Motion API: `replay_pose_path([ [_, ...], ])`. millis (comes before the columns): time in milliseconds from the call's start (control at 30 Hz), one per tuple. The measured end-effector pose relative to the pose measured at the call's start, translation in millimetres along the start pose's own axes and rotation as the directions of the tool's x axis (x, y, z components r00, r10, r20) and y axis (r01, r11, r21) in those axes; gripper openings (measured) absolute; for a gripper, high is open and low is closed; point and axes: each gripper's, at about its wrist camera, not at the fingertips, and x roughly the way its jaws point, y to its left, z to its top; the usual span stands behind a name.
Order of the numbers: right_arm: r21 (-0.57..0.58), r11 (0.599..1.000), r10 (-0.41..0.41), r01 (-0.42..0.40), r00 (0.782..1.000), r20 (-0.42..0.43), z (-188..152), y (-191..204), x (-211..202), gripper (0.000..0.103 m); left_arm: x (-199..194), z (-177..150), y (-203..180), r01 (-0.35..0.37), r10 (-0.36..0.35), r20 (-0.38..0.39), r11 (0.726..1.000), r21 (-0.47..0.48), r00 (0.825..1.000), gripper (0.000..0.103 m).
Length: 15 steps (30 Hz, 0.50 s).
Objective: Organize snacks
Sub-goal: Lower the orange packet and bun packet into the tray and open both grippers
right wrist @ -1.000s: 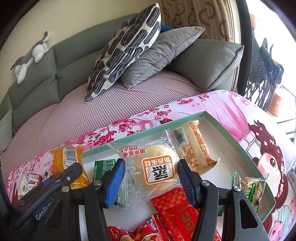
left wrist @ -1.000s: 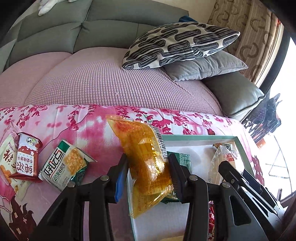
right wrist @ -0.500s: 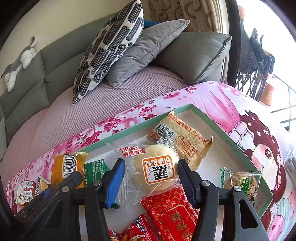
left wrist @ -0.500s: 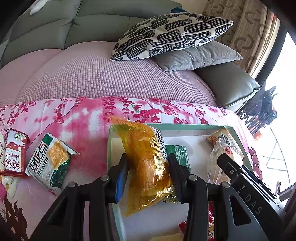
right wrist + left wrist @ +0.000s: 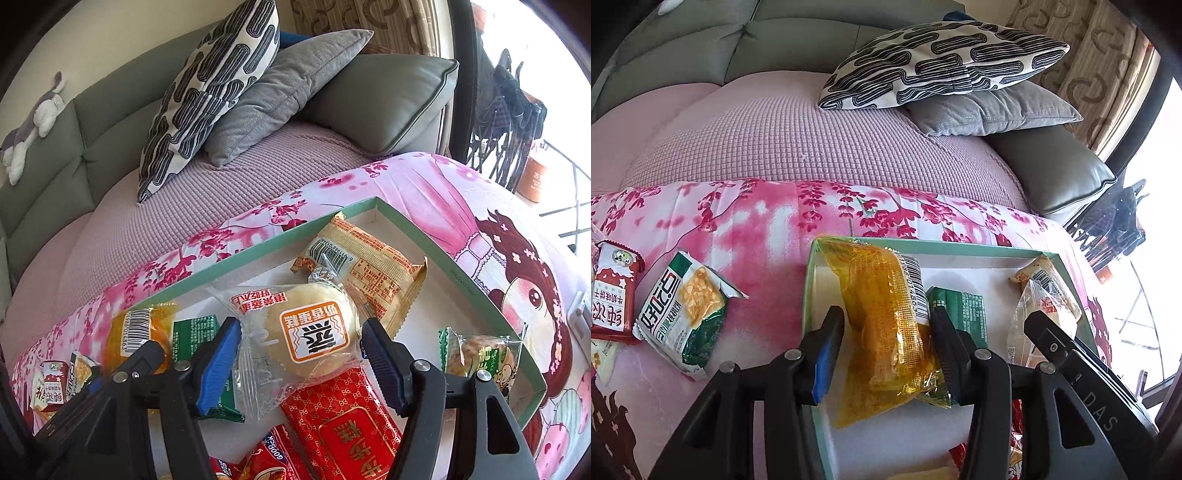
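A green-rimmed box [image 5: 923, 245] with a white floor lies on the pink flowered cloth. My left gripper [image 5: 886, 317] hangs over its left end. A yellow packet [image 5: 886, 332] lies between the fingers with its lower end on the box floor. The jaws are opening, and a gap shows beside the blue left pad [image 5: 823, 354]. My right gripper [image 5: 301, 326] is over the middle of the box [image 5: 258, 254]. Its jaws are also opening, apart from the clear-wrapped bun [image 5: 310, 332] between them. The bun rests partly on a red packet [image 5: 343, 417].
In the box lie a dark green packet [image 5: 964, 310], a beige packet [image 5: 369, 266] and a small green-yellow packet [image 5: 480, 354]. Left of the box, a green-white cracker packet [image 5: 687, 314] and a red-white packet [image 5: 613, 295] lie on the cloth. The sofa with cushions [image 5: 942, 62] is behind.
Both pairs of jaws have widened. The yellow packet has come over the box and down onto its floor. The bun has settled onto the red packet, free of the pads.
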Motion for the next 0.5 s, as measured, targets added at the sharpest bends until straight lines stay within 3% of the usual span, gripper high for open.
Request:
replay_pose_path([
  [200,0.004,1.0,-0.006,0.006,1.0,-0.005,0,-1,-1,0.075,-4,0,-1,-0.007,0.007,-0.016,1.0,-0.004,1.0,0.052],
  [300,0.006,1.0,-0.011,0.011,1.0,-0.001,1,-2,-4,0.076,-12,2,-1,-0.033,0.033,-0.001,0.999,-0.007,0.999,0.061],
  [500,-0.002,1.0,0.008,-0.008,1.0,0.022,4,-1,-15,0.08,-32,6,1,-0.014,0.015,0.039,1.0,-0.019,0.999,0.061],
])
